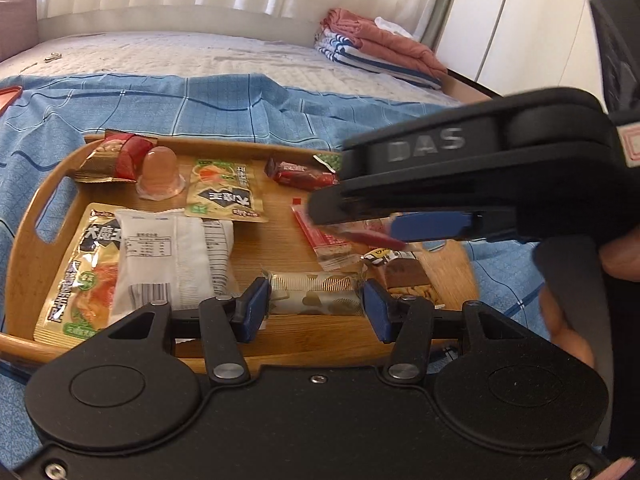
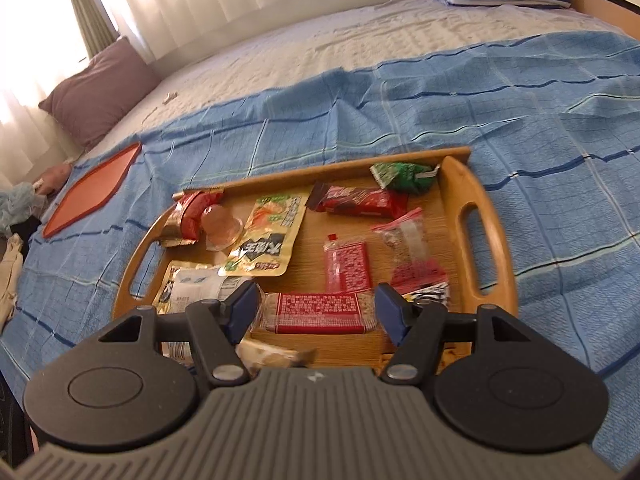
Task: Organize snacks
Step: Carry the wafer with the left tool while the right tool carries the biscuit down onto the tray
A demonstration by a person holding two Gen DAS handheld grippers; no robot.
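A wooden tray (image 1: 24, 240) (image 2: 496, 216) on a blue checked cloth holds several snack packs. My left gripper (image 1: 316, 308) is shut on a gold-and-white patterned bar (image 1: 316, 294), held across its ends just above the tray's near edge. My right gripper (image 2: 316, 312) is shut on a red-label snack pack (image 2: 318, 312) over the tray's near side. In the left wrist view the right gripper (image 1: 460, 184) reaches in from the right with the red pack (image 1: 372, 238) under it. The gold bar (image 2: 272, 354) shows blurred below the right gripper.
The tray also holds two yellow pouches (image 1: 224, 192), a white pack (image 1: 172, 256), a jelly cup (image 1: 160, 172), a red bar (image 2: 356, 200) and a green pack (image 2: 404, 176). A red tray (image 2: 92, 192) lies on the cloth far left. Folded blankets (image 1: 380, 48) lie on the bed.
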